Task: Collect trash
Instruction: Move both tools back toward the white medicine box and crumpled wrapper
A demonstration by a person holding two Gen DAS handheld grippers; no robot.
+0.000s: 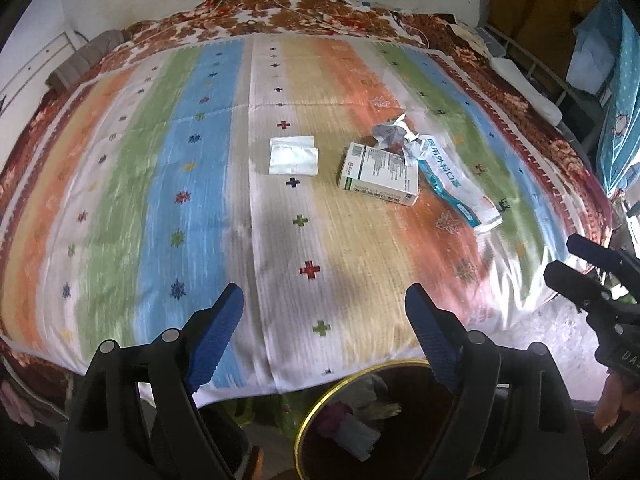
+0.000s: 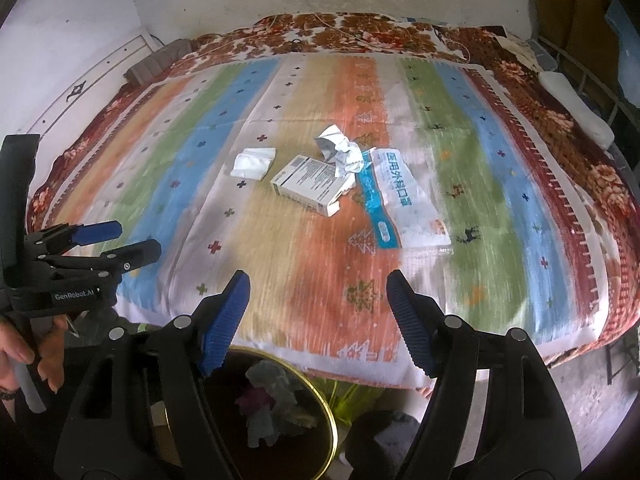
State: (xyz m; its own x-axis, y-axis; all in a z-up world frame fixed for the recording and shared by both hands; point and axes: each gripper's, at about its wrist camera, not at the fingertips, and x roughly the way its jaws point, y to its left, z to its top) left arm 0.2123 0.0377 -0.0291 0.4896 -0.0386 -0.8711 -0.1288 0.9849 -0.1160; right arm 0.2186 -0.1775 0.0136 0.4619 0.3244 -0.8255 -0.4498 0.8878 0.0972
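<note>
Trash lies mid-bed on the striped cover: a folded white tissue [image 1: 294,156] [image 2: 253,164], a white medicine box [image 1: 378,174] [image 2: 310,184], crumpled paper [image 1: 394,136] [image 2: 340,148] and a white-and-blue mask wrapper [image 1: 456,184] [image 2: 400,196]. A dark bin with a gold rim [image 1: 320,400] [image 2: 316,388] stands below the bed's near edge and holds some scraps. My left gripper [image 1: 324,292] [image 2: 136,238] is open and empty above the near edge. My right gripper [image 2: 318,278] [image 1: 562,256] is open and empty too, beside it and short of the trash.
A striped cover [image 1: 200,200] lies over a floral blanket [image 1: 280,12] on the bed, with a white wall behind. A metal bed frame [image 1: 540,68] and blue cloth [image 1: 624,80] stand at the right. A hand [image 2: 24,356] holds the left gripper's handle.
</note>
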